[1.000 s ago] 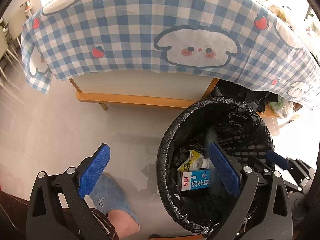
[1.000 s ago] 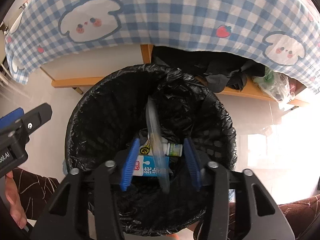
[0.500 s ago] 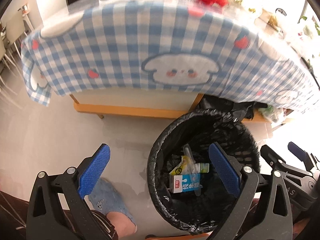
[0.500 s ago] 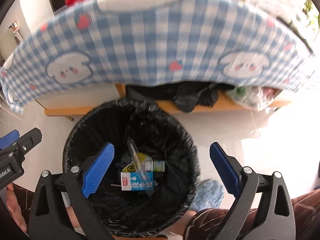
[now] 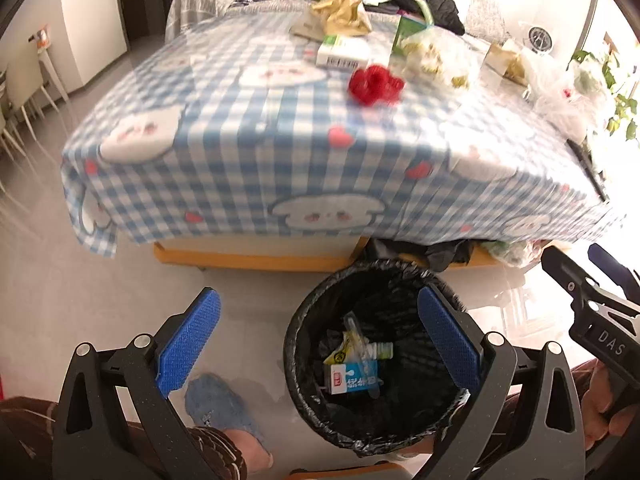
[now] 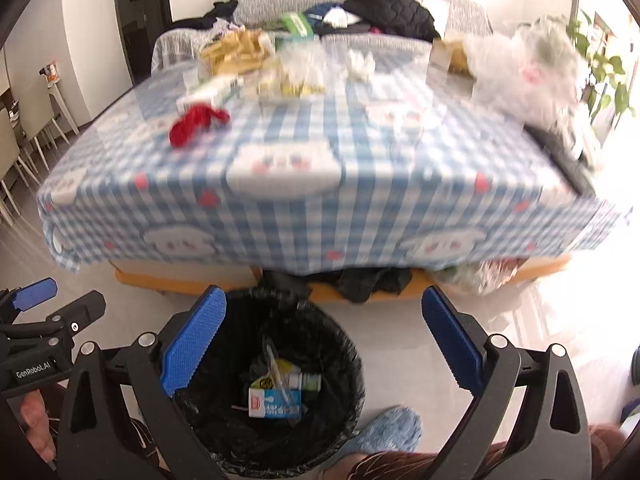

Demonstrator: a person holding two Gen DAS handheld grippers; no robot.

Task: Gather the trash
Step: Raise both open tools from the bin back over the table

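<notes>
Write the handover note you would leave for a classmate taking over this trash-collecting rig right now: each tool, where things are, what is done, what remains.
Left tool: open, empty, above the floor beside the bin.
Right tool: open, empty, above the bin.
Bin: black-lined, on the floor in front of the table; holds a milk carton, a small bottle, a yellow wrapper and a clear plastic piece.
Left to do: table carries a red crumpled item, a white box, yellowish paper and plastic bags.
</notes>
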